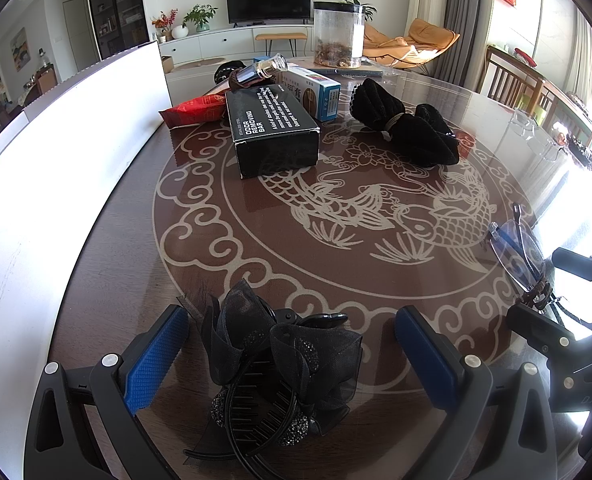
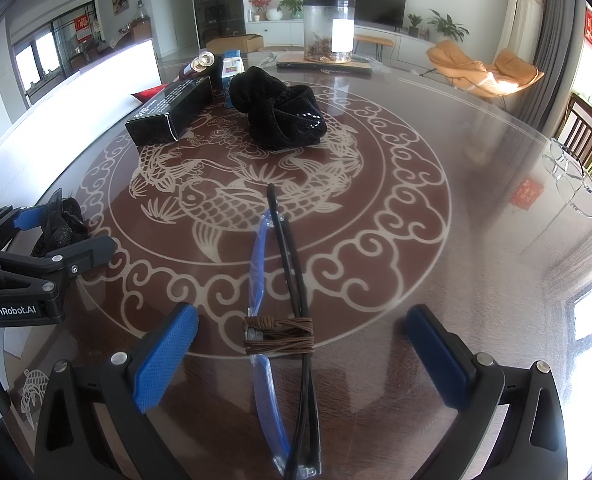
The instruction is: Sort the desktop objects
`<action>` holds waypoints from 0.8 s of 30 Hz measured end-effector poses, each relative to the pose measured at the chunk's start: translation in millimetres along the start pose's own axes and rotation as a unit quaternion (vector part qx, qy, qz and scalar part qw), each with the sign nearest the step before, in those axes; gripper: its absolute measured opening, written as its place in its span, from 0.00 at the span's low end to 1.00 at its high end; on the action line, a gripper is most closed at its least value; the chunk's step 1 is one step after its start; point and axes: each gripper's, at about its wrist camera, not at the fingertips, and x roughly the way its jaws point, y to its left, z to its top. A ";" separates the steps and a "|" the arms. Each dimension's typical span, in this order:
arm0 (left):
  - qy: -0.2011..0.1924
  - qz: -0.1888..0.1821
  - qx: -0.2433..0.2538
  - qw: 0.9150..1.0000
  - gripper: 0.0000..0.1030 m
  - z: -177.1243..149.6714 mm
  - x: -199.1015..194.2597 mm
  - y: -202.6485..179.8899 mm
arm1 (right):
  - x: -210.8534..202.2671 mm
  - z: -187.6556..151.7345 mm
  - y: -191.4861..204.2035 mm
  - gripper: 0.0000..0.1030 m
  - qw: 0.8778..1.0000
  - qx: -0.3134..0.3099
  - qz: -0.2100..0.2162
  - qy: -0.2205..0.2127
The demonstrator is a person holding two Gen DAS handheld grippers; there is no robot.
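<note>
Black gauze hair clip (image 1: pixel 280 364) runs off-frame between the open left tool (image 1: pixel 292 360).

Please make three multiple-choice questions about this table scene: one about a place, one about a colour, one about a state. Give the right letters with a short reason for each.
1. Where does the black box marked ODOR REMOVING BAR lie?
A. on the table
B. inside the clear jar
C. on the orange chair

2. What colour are the pads on the left gripper?
A. red
B. blue
C. white

3. In what state is the right gripper?
A. shut on the glasses
B. shut on nothing
C. open, one finger on each side of the glasses

Answers:
1. A, the box rests on the table with the fish pattern, in front of the clear jar.
2. B, both pads beside the black hair clip are blue.
3. C, a wide gap shows on both sides of the folded glasses, which are tied with brown cord.
</note>
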 end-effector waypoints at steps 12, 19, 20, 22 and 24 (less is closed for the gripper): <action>0.000 0.000 0.000 1.000 1.00 0.2 -0.3 -0.1 | 0.8 -0.2 -0.3 1.00 1.000 0.000 0.000 0.000; 0.000 0.000 0.000 1.000 1.00 0.1 0.0 -0.1 | 0.9 -0.2 -0.3 1.00 1.000 0.000 0.000 0.000; 0.000 0.000 0.000 1.000 1.00 0.1 0.0 -0.1 | -2.0 -0.2 -0.1 1.00 1.000 0.000 0.000 0.000; 0.000 0.000 0.000 1.000 1.00 0.2 -0.1 -0.1 | -2.4 -0.2 0.0 1.00 1.000 0.000 0.000 0.000; 0.000 0.000 0.000 1.000 1.00 0.2 -0.1 -0.1 | -0.3 -0.2 -0.2 1.00 1.000 0.000 0.000 0.000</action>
